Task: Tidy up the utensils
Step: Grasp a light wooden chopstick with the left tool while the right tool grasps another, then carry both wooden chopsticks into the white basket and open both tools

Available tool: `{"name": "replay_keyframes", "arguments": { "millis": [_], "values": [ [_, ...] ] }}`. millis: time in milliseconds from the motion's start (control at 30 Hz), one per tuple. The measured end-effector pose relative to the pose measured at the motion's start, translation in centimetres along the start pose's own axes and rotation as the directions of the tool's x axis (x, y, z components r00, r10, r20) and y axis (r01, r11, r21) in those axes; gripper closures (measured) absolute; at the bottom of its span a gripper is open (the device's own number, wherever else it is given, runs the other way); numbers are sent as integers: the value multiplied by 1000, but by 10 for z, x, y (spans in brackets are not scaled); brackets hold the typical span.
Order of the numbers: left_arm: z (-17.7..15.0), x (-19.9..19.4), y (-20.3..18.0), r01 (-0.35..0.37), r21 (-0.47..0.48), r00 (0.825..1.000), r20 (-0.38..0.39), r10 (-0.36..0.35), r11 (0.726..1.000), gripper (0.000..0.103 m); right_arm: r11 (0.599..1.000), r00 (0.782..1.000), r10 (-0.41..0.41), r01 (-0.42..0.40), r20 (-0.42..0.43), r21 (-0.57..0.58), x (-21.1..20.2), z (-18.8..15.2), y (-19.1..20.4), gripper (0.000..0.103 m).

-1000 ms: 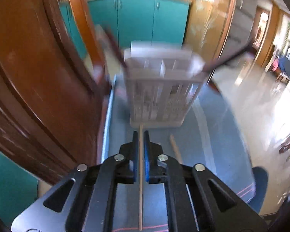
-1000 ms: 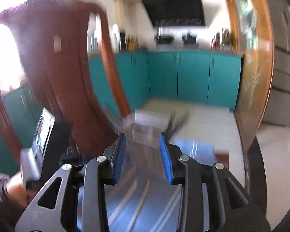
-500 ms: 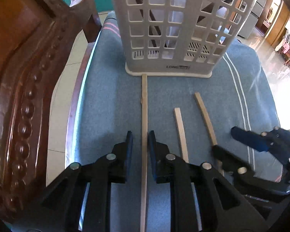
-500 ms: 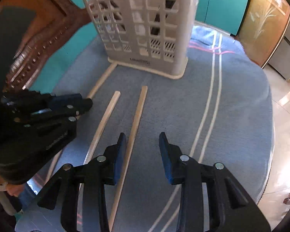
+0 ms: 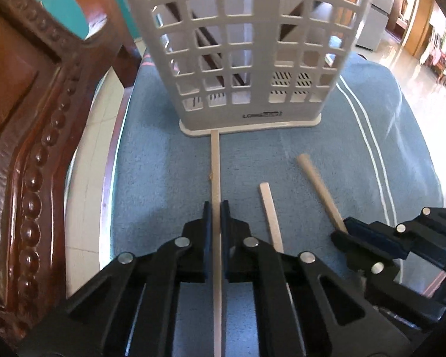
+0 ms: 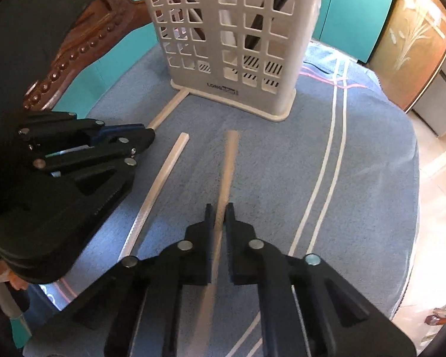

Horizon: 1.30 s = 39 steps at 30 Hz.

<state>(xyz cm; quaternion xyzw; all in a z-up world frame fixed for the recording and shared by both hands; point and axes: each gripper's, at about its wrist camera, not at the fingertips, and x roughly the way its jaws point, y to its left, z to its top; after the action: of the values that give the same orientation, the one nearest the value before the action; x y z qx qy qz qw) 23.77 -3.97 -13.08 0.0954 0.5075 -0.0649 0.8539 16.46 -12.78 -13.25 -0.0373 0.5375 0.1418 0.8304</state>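
Three wooden chopsticks lie on a blue cloth in front of a white lattice utensil holder (image 5: 246, 44), also in the right wrist view (image 6: 235, 35). My left gripper (image 5: 216, 208) is shut on the left chopstick (image 5: 215, 160), whose far tip touches the holder's base. My right gripper (image 6: 220, 209) is shut on the right chopstick (image 6: 229, 160); it shows in the left wrist view (image 5: 345, 229) too. The middle chopstick (image 5: 270, 208), also in the right wrist view (image 6: 166, 172), lies free between them. Dark utensils stand inside the holder.
A carved wooden chair back (image 5: 29, 148) stands close on the left. The blue cloth with white stripes (image 6: 330, 160) covers a round table whose edge drops off at right. Teal cabinets (image 6: 353, 9) stand behind.
Both grippers have closed: the left on the left chopstick, the right on the right chopstick. The right chopstick has shifted slightly and looks blurred.
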Motion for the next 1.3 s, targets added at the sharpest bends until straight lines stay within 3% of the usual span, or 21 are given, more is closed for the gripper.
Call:
{"name": "replay_keyframes", "arguments": {
  "millis": [100, 300, 400, 600, 800, 900, 1133, 1300],
  "values": [
    [-3, -7, -2, 31, -36, 1000, 7, -31, 999, 96, 999, 998, 8, -11, 59, 45, -20, -2, -21, 97],
    [-8, -72, 10, 50, -52, 988, 150, -41, 997, 97, 997, 979, -1, -14, 205, 74, -91, -11, -39, 97],
    [-9, -115, 14, 80, -57, 969, 239, -64, 995, 97, 997, 955, 9, -31, 296, 69, -137, -16, -43, 97],
    [-5, -201, 33, 133, -70, 907, 412, -93, 989, 97, 996, 888, 17, -54, 459, 69, -211, -6, -52, 97],
    [14, -256, 38, 146, -60, 850, 518, -94, 987, 97, 994, 833, 47, -92, 552, 54, -252, 12, -53, 97],
    [29, -279, 37, 129, -56, 822, 564, -75, 990, 97, 994, 807, 64, -106, 588, 38, -256, 39, -50, 97],
    [62, -301, 37, 137, -68, 786, 614, -67, 988, 97, 990, 759, 107, -144, 643, 5, -275, 83, -43, 97],
    [88, -304, 45, 145, -98, 779, 625, -53, 985, 97, 989, 730, 108, -148, 675, 1, -287, 106, -39, 97]
  ]
}}
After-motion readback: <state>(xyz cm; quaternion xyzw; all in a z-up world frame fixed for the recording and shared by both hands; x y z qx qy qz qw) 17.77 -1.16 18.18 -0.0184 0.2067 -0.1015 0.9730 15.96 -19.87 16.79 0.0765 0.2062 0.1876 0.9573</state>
